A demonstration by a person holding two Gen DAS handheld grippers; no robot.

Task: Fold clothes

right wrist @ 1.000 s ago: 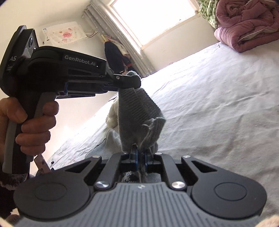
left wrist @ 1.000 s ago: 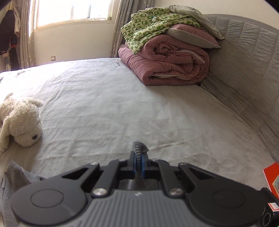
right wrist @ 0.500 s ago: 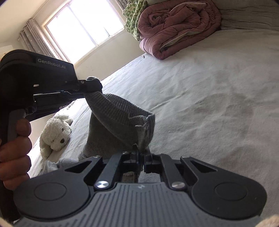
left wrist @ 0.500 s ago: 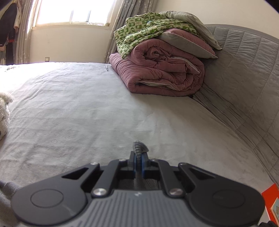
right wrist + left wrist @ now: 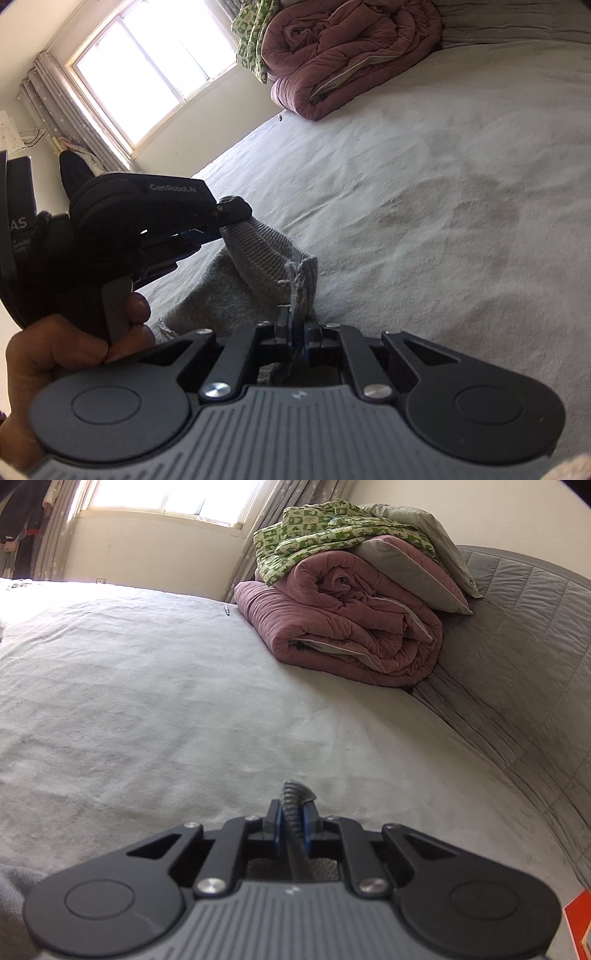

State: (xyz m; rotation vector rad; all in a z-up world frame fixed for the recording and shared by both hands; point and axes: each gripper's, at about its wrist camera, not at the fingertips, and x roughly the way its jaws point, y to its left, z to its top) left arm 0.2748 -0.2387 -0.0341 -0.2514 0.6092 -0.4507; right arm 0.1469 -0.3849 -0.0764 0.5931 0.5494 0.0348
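A grey knitted garment [image 5: 258, 258] with a ribbed hem hangs between my two grippers, just above the grey bed sheet [image 5: 424, 192]. My right gripper [image 5: 297, 328] is shut on one end of the ribbed hem. My left gripper [image 5: 231, 210] shows at the left of the right wrist view, shut on the other end. In the left wrist view my left gripper [image 5: 293, 812] pinches a ribbed fold of the garment [image 5: 295, 794]. The garment's body droops below and is mostly hidden by the grippers.
A rolled maroon quilt [image 5: 351, 635] with a green patterned blanket [image 5: 325, 535] and a pillow on top lies at the head of the bed by the grey padded headboard [image 5: 524, 635]. A window [image 5: 155, 70] is behind. A red object [image 5: 580, 923] lies at the right edge.
Both grippers have swung right towards the quilt and lower over the bed, still holding the garment. The plush toy has left both views.
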